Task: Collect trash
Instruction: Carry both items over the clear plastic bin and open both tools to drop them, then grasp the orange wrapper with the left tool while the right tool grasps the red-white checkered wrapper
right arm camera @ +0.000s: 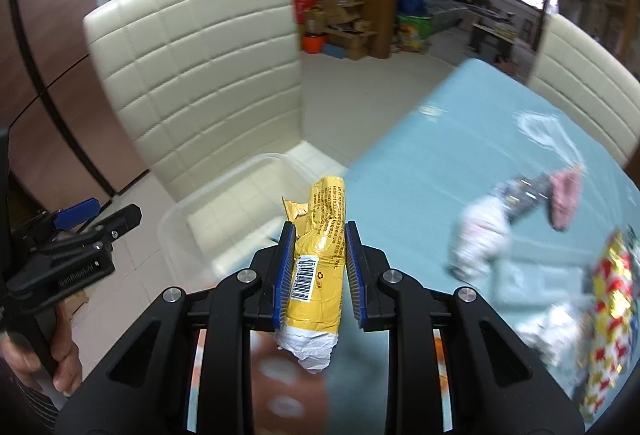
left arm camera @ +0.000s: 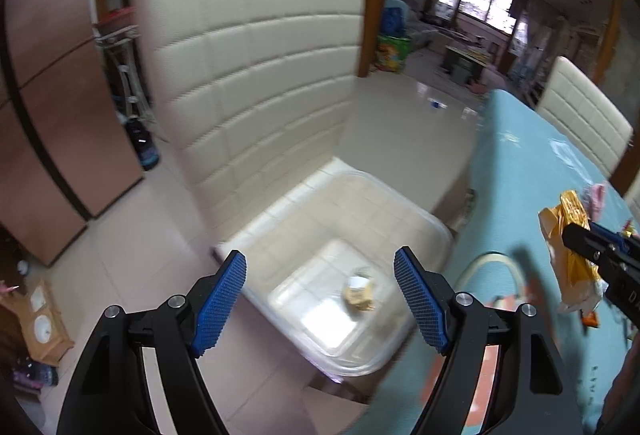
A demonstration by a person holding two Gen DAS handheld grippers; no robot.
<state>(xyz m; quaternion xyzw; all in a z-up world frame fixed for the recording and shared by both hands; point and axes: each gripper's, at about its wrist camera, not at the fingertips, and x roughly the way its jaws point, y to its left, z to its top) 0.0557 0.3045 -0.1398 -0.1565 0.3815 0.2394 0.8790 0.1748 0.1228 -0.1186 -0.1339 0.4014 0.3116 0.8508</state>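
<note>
My left gripper [left arm camera: 320,255] stands open with nothing between its blue pads, above a clear plastic bin [left arm camera: 400,191] that rests on a cream chair seat. A small crumpled yellowish scrap [left arm camera: 359,293] lies on the bin's floor. My right gripper [right arm camera: 320,225] is shut on a yellow wrapper [right arm camera: 320,263] with a barcode and a white crumpled end, held over the edge of the teal table [right arm camera: 420,163], just right of the bin [right arm camera: 176,211]. The left wrist view shows that wrapper [left arm camera: 568,247] at the far right. A hand holds the left gripper [right arm camera: 108,213] at the left edge.
The cream quilted chair [left arm camera: 248,55] has a tall back behind the bin. More litter lies on the table: a white crumpled wrapper [right arm camera: 480,231], a pink piece [right arm camera: 564,195] and red-gold foil [right arm camera: 608,299]. A second chair [right arm camera: 580,75] stands beyond the table.
</note>
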